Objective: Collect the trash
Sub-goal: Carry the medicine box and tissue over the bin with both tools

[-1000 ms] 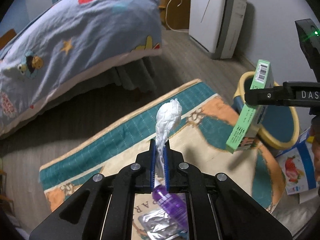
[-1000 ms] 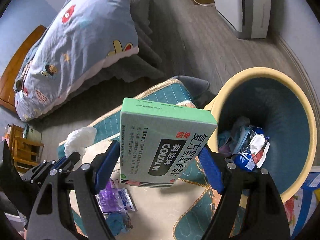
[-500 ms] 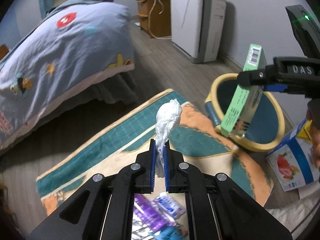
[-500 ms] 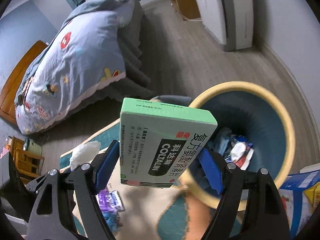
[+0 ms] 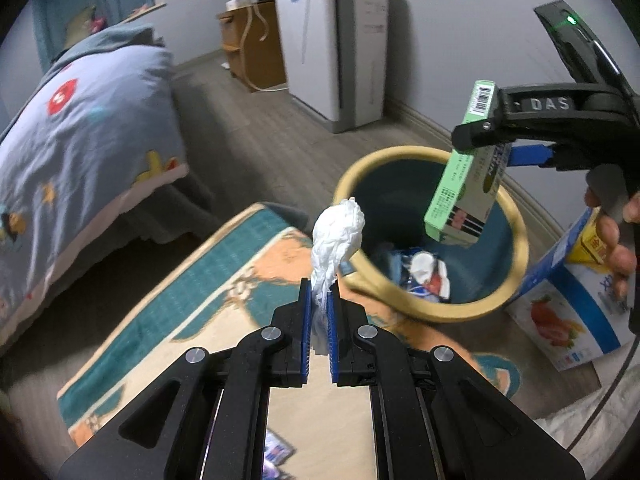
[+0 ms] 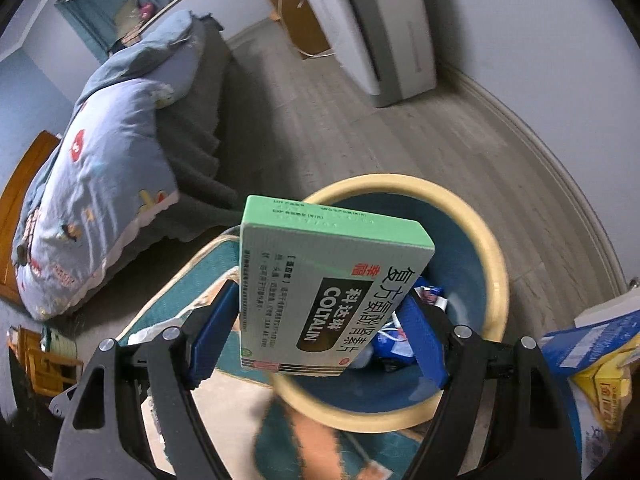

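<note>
My left gripper [image 5: 319,312] is shut on a crumpled white tissue [image 5: 336,236] that sticks up from its blue pads, just left of the near rim of a yellow-rimmed, blue-lined bin [image 5: 516,224]. My right gripper [image 6: 316,332] is shut on a green medicine box [image 6: 320,292], held by its two sides over the bin [image 6: 494,264]. From the left wrist view the same box [image 5: 460,192] hangs above the bin's mouth, clamped in the right gripper [image 5: 486,132]. Wrappers and paper [image 5: 428,276] lie at the bin's bottom.
A patterned teal and orange rug [image 5: 208,280] lies under the bin. A bed with a blue quilt [image 5: 80,140] stands left. A white appliance [image 5: 340,44] and a wooden cabinet [image 5: 248,48] stand by the far wall. A carton with a strawberry picture [image 5: 560,312] sits right of the bin.
Both grippers have swung right across the rug toward the bin. The green box now hangs over the bin's mouth, and the tissue is at its near rim. Grips are unchanged.
</note>
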Demonstrator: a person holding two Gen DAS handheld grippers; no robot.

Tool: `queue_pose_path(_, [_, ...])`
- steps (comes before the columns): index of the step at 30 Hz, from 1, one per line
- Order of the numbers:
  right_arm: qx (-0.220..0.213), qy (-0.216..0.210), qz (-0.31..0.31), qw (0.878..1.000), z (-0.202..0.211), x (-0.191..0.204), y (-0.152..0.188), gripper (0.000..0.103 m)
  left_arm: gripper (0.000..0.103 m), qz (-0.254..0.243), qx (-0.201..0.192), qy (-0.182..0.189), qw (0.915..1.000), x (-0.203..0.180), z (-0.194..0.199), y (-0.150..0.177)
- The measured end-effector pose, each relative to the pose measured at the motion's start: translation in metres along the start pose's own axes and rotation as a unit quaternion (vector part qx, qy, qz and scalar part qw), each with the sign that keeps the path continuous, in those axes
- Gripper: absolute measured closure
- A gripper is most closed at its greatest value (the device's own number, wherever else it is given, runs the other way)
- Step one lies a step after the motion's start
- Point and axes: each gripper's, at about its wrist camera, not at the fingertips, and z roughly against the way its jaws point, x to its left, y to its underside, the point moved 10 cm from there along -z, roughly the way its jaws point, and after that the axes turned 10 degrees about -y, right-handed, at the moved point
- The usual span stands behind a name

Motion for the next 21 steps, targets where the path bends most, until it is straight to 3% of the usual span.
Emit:
queue_pose_path(13, [0.001,0.046,-0.016,0.999,0.005,-0.038,0.0,0.026,0.095,-0.044,0.005,0.038,0.9983,-0.069,-0.015,-0.004])
queue_pose_path(21, [-0.008,0.067,-0.028,0.997,0.012,-0.055,-0.001,0.026,0.095,-0.035,0.02,0.055,0.9977,-0.092,-0.031,-0.002])
